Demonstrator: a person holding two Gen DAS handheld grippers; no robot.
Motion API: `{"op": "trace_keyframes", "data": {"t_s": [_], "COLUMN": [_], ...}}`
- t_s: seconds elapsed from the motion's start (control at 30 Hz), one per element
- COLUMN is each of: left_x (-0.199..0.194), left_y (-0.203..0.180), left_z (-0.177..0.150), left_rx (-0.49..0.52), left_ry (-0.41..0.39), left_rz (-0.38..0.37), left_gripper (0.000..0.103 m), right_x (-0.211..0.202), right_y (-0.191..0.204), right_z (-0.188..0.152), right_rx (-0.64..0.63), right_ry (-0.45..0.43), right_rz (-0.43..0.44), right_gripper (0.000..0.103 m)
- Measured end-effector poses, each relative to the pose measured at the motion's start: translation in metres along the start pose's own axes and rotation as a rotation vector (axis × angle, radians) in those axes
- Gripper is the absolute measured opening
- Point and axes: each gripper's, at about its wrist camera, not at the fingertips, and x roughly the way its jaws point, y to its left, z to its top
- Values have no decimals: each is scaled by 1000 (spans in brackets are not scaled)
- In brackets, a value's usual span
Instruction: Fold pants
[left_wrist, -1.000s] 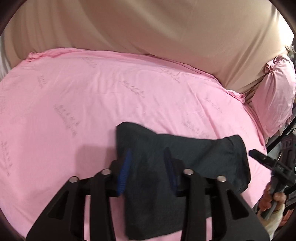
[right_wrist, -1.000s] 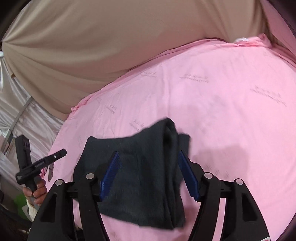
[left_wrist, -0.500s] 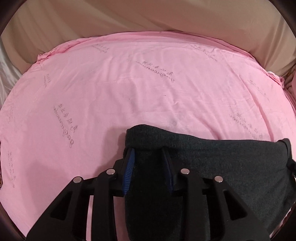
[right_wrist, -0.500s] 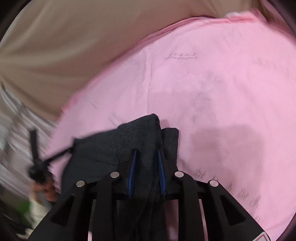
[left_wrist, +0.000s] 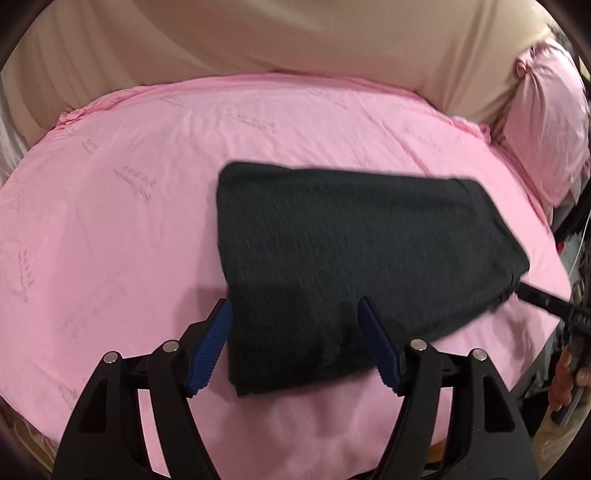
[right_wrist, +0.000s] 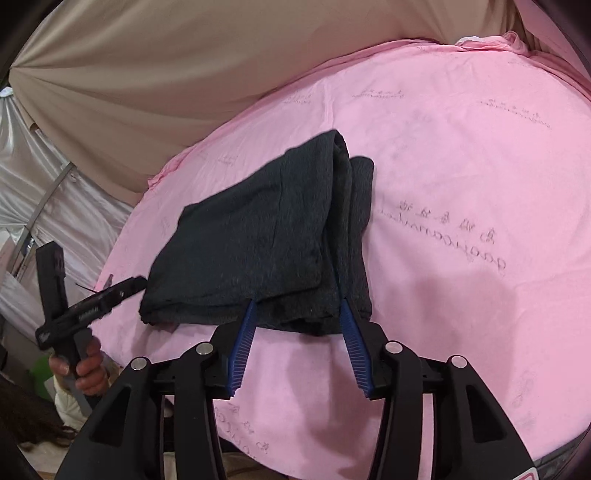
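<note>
The dark grey knitted pants (left_wrist: 354, 258), folded into a flat bundle, are laid mid-frame on the pink bedsheet (left_wrist: 110, 221), released as the left gripper (left_wrist: 295, 347) and right gripper (right_wrist: 297, 343) are being opened, nothing pinched.

Both fisheye views were evenly and brightly lit by soft, diffuse light from above, with no glare. The pink bed sheet (left_wrist: 147, 221) bulged into a dome, straight edges curved, and a dark vignette ringed each frame. In the left wrist view the dark pants (left_wrist: 351, 258) showed streaky motion blur, and the printed lettering on the sheet was smeared. The right wrist view was sharper: the knit texture of the pants (right_wrist: 258, 240) and the lettering were legible. Soft shadows lay on the sheet beside and below the pants and under the left claw (left_wrist: 295, 343) and the right claw (right_wrist: 299, 343). The beige curtain (right_wrist: 166, 74) appeared smooth and slightly soft.
</note>
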Motion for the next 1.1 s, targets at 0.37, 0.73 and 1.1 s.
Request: {"op": "trace_keyframes", "data": {"t_s": [0.37,0.73,1.1], "left_x": [31,-11,-30], "left_y": [27,48,125], "left_z": [-5,-3,-25], "left_rx": [-11,-28,-178], "left_ry": [21,-67,-63], "left_rz": [91,184,309], "left_gripper": [79,81,83], "right_x": [4,-22,202], "right_y": [-16,100,224], "right_z": [-9,52,33], "right_rx": [9,-236,-416], "right_ry": [6,-111,258], "right_rz": [-61,32,101], "right_gripper": [15,23,4]}}
